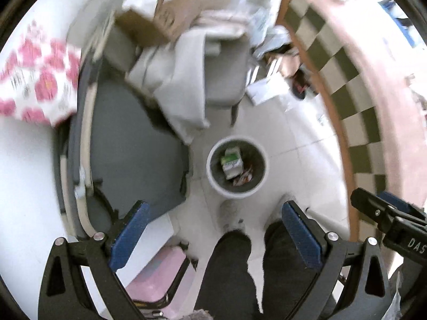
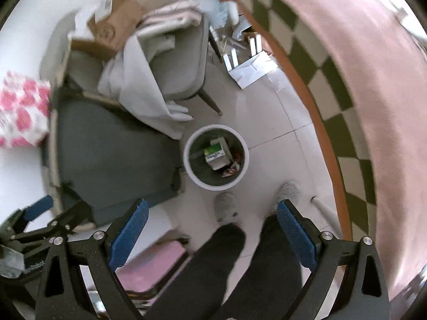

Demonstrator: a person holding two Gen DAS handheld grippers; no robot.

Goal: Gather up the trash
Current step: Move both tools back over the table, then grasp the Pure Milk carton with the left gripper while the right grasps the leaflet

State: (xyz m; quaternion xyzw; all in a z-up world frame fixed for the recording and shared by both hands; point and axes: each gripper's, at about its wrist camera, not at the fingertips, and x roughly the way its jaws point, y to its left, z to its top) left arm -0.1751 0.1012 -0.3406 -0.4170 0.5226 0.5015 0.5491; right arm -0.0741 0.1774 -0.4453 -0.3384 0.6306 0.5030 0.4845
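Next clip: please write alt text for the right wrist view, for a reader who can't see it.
Looking straight down, the open, empty right claw hangs above a round white trash bin on pale floor tiles; the bin holds a green-and-white carton and a red wrapper. The person's grey slippers stand beside the bin, and the left claw shows at lower left.

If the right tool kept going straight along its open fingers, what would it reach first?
Probably the round white-rimmed waste bin on the pale tiled floor, or the green-and-white carton inside it. The right tool holds nothing, and nothing shows in between, though depth is unclear.
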